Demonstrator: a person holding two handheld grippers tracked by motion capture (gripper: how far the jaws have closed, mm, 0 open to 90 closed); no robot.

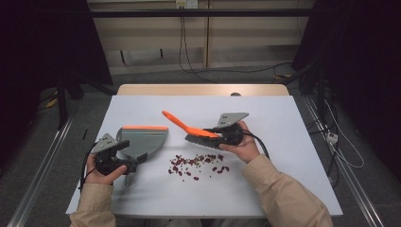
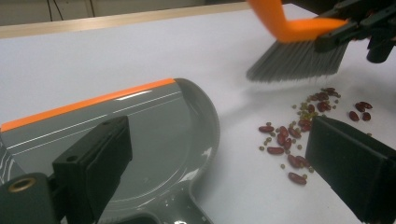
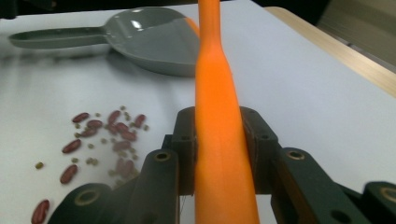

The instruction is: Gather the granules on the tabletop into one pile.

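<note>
On the white table (image 1: 288, 123) we take the beans (image 1: 196, 163) as our mark. Left of them lies the grey dustpan (image 1: 142, 141), flat, with its orange lip on the far side and its handle pointing back toward us. The left gripper (image 1: 124, 160) hangs over that handle with its jaws wide apart, pressing on nothing. We judge the pan light, stiff and smooth, so it could skid when the brush pushes into it. The narrow handle is the place to grip it, low and firm, so the lip keeps to the table. The beans themselves form a loose scatter of red ones with smaller greenish bits among them. They are small, hard and round, so we expect them to roll and bounce under a fast stroke. Just beyond them, and a little to the right, the brush (image 1: 196, 135) hovers with its grey bristles pointing down at the far edge of the scatter. The right gripper (image 3: 218, 140) is clamped on the orange handle close above the bristle head. That handle looks stiff and slick, so a hold near the head gives us control. The bristles are soft and will splay under pressure.
</note>
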